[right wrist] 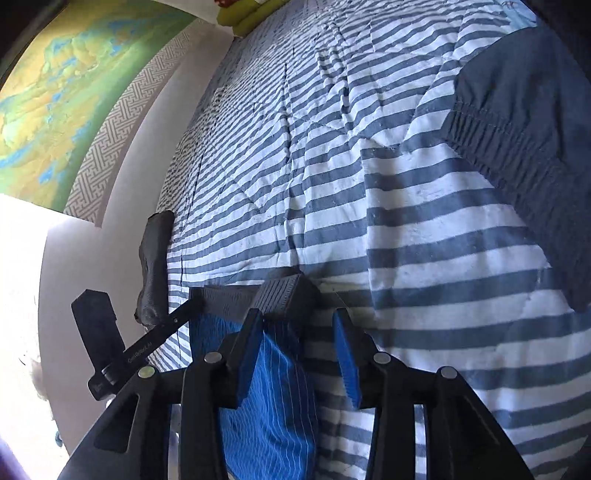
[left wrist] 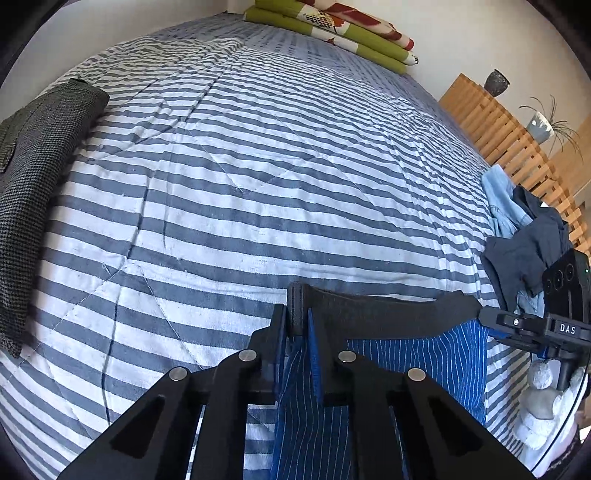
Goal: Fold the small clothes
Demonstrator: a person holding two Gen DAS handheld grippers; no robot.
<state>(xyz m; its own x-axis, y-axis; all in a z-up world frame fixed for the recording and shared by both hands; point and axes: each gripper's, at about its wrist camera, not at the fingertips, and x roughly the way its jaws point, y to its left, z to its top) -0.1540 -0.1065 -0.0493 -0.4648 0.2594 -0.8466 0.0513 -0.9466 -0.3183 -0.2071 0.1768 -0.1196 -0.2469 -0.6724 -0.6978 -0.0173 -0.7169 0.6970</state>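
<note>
Blue pinstriped boxer shorts (left wrist: 413, 354) with a black waistband (left wrist: 376, 310) lie low over the striped bed. My left gripper (left wrist: 297, 317) is shut on the waistband's left end, and blue cloth hangs down between its fingers. In the right wrist view, my right gripper (right wrist: 299, 325) stands open, its blue pads well apart. The waistband's other end (right wrist: 288, 295) rests against its left fingertip (right wrist: 255, 321), and the shorts (right wrist: 269, 406) drape beside that finger. From the left wrist view the right gripper (left wrist: 491, 317) appears at the waistband's right end.
A folded dark grey garment (left wrist: 44, 184) lies at the bed's left edge. A pile of navy and light blue clothes (left wrist: 524, 236) sits at the right; navy elastic-waist shorts (right wrist: 517, 129) lie close. Folded green blankets (left wrist: 332, 29) and a slatted wooden headboard (left wrist: 498, 129) stand beyond. A gloved hand (left wrist: 543, 406) holds the right gripper.
</note>
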